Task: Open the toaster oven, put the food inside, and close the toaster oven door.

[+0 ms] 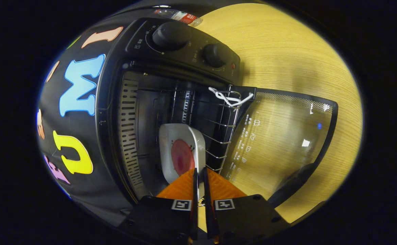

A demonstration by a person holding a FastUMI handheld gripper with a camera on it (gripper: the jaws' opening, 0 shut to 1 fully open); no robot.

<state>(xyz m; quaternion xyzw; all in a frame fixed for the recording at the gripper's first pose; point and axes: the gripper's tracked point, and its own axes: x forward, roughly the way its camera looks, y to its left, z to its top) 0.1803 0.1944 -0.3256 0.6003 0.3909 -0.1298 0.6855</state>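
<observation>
The black toaster oven (116,102) stands open, and its glass door (280,143) is folded down flat over the wooden table. A white plate (171,136) carrying a round pinkish-red slice of food (182,157) sits inside the cavity, against the wire rack (219,119). My gripper (200,169) is shut on the plate's near rim, both fingers pressed close together on it at the oven's mouth. The whole view is rolled sideways, so the oven's control panel lies beyond the cavity.
Two black knobs (171,34) (217,54) sit on the control panel. A white cord (231,98) is tied to the rack's front corner. The door's dark handle (297,180) juts out near my fingers. Light wooden tabletop (287,51) spreads around the door.
</observation>
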